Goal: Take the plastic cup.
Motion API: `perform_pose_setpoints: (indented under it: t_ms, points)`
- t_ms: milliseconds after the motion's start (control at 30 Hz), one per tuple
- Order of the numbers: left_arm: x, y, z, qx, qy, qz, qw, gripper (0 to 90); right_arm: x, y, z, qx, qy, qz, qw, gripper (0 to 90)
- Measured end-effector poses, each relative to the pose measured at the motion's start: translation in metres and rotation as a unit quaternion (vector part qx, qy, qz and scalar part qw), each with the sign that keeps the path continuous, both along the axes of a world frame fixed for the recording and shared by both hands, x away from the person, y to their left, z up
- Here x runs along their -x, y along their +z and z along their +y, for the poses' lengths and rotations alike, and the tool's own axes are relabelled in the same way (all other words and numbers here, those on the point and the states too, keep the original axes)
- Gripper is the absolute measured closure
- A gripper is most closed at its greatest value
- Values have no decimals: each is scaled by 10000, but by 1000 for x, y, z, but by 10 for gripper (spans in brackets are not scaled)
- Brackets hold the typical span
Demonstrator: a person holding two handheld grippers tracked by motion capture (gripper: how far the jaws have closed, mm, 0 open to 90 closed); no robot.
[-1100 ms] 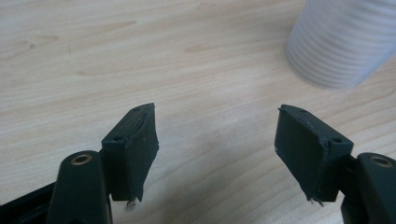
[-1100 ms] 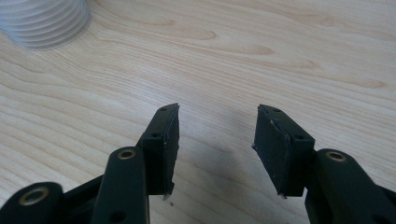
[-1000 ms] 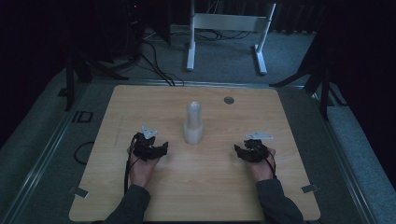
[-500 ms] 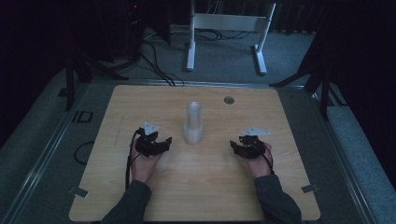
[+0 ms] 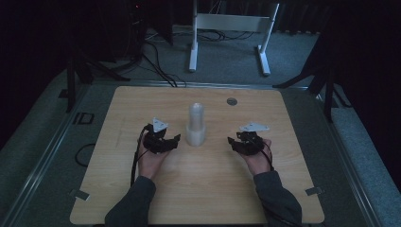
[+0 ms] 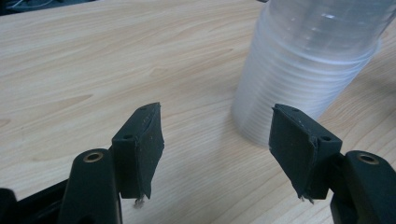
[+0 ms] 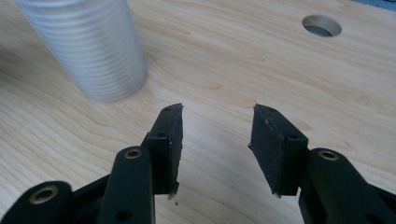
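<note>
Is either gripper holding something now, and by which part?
Nothing is held. The left gripper and right gripper are open beside the stack of cups.

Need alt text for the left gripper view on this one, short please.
The left gripper hovers open and empty over a pale wooden table, its two black jaws apart. A translucent ribbed stack of cups stands just ahead, nearer the right-hand jaw.

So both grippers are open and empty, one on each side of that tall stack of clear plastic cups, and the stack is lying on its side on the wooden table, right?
Not quite. The tall stack of clear plastic cups stands upright on the wooden table, as the high view shows. The rest holds: the left gripper and right gripper sit either side of it, open and empty.
</note>
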State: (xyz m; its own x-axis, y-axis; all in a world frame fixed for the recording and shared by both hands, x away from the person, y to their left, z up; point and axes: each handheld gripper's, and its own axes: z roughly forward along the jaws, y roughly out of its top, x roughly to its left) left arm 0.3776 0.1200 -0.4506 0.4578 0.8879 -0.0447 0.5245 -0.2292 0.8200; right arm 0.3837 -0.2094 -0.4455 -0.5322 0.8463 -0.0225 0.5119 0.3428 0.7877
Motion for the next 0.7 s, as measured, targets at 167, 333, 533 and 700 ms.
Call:
perform_pose_setpoints:
  t_ms: [167, 333, 533, 700]
  points:
    - [0, 1, -2, 102, -72, -57, 9999, 331, -2, 7, 4, -11, 67, -69, 10000, 505]
    - [0, 3, -8, 201, -241, -109, 9994, 309, -5, 14, 9, -91, 168, -96, 9998, 476]
    - [0, 2, -17, 48, -352, -177, 9992, 298, -8, 21, 18, -102, 313, -129, 9994, 463]
    - [-4, -1, -22, 100, -393, -66, 9992, 308, -10, 29, 27, -68, 454, -218, 9987, 439]
